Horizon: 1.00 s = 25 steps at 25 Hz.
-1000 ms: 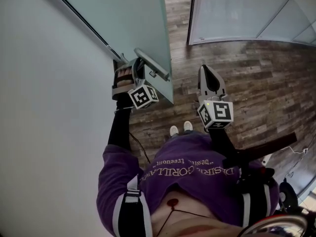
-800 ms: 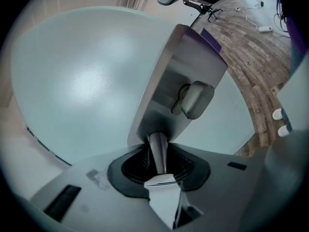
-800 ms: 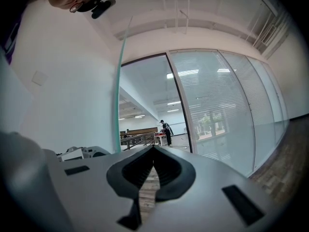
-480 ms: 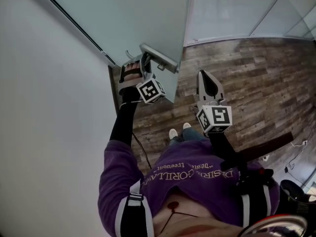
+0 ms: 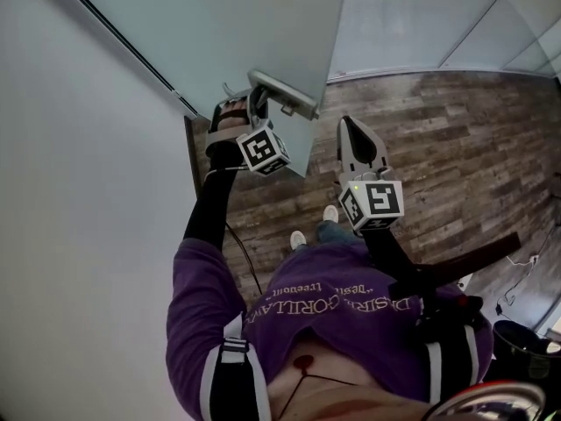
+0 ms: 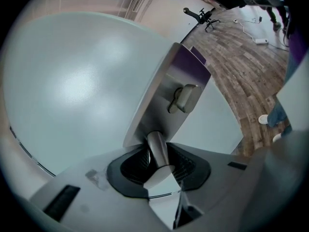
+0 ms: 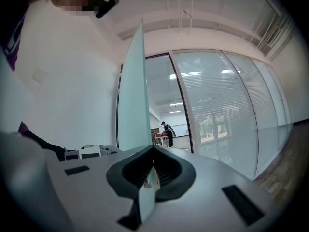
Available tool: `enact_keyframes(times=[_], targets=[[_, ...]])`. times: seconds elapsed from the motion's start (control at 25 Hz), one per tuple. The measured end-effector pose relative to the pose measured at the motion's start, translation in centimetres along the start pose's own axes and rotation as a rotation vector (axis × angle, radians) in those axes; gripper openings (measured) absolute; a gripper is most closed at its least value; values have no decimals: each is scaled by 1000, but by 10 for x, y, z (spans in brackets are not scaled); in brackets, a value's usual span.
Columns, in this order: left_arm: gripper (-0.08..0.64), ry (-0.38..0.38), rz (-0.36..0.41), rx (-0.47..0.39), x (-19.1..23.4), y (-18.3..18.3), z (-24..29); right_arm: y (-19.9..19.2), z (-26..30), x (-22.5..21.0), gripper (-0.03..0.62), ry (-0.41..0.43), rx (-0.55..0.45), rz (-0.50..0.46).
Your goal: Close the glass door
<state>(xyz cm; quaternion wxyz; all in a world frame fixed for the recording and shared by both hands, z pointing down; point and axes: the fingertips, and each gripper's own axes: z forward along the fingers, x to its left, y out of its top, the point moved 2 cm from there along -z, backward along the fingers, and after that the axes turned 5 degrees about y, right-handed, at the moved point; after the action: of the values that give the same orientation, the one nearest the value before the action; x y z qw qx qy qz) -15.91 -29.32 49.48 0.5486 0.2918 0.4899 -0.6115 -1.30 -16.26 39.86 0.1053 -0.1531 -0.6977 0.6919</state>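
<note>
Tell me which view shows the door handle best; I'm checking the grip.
Left gripper view: the handle is close up, clamped in the left tongs. The head view shows it from above, partly behind those tongs. The right gripper view shows only the door's edge.

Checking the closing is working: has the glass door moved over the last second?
Yes. In the head view the glass door has swung right toward the fixed glass wall, narrowing the gap of floor between them.
</note>
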Motion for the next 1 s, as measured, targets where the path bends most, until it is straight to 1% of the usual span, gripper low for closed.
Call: enact_keyframes(times=[0.16,0.36,0.6,0.84,1.0], targets=[[104,9,-4,19,5,22,18,10,16,-31,-3,8,-5,10],[104,29,-20,44,10,31,32,16,32,-42,-3,35,-28,16],[104,39,-34,68,17,51,66,15,52,-71,-3,52,-25,22],[104,50,-60,79,23,69,96,13,71,-94,-3,89,-23,5],[104,61,-69,95,27,78,117,14,83,-107,-3,90,-5,-15]])
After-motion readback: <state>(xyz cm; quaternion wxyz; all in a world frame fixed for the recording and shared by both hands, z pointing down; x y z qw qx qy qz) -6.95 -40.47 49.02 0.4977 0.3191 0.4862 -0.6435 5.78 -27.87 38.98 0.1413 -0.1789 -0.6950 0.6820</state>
